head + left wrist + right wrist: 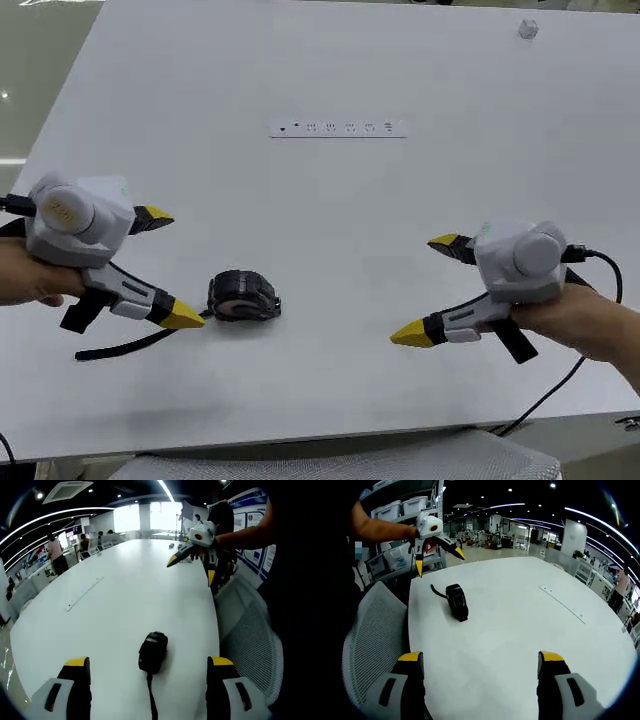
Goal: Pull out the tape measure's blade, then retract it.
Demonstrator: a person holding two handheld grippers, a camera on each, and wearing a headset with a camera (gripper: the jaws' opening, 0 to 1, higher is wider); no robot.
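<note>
Black round-cased tape measure point(243, 296) lies on the white table point(330, 220), just beside the left gripper point(172, 267), jaws spread, empty. Left gripper view: black strap point(150, 695) trails between the jaws. Right gripper point(425, 289) well apart, spread, empty. White power strip point(338, 128) beyond.

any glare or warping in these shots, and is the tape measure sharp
Head view: soft even light, the tape measure sharp with a faint shadow on the white table. Left gripper view: fisheye bows the table edge, far windows blown out. Right gripper view: ceiling light strips curve, tape measure crisp.
</note>
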